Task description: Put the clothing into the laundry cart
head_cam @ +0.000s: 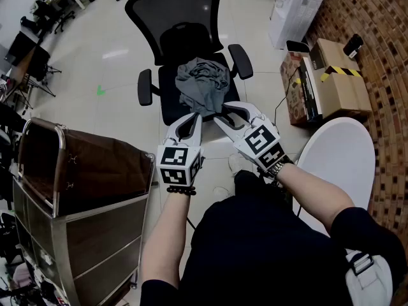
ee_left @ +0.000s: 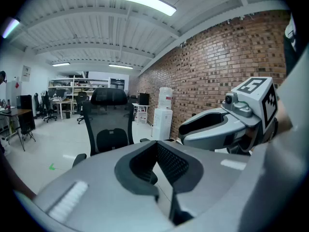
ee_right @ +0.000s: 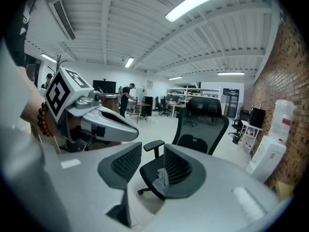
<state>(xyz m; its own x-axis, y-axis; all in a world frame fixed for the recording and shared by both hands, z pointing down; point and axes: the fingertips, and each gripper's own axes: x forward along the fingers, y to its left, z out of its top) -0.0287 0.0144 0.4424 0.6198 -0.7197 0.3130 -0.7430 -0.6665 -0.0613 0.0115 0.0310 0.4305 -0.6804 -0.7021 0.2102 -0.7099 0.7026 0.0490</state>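
Observation:
A crumpled grey garment lies on the seat of a black office chair. Both grippers hover side by side just in front of the seat, touching nothing. My left gripper is shut and holds nothing; its pads meet in the left gripper view. My right gripper has its jaws a little apart with nothing between them. Through that gap the garment and the chair show farther off. The laundry cart, brown cloth in a chrome frame, stands at my left.
Cardboard boxes sit against the brick wall at the right. A white round tabletop is close at my right side. A white appliance stands behind the chair. Desks and more chairs fill the far left.

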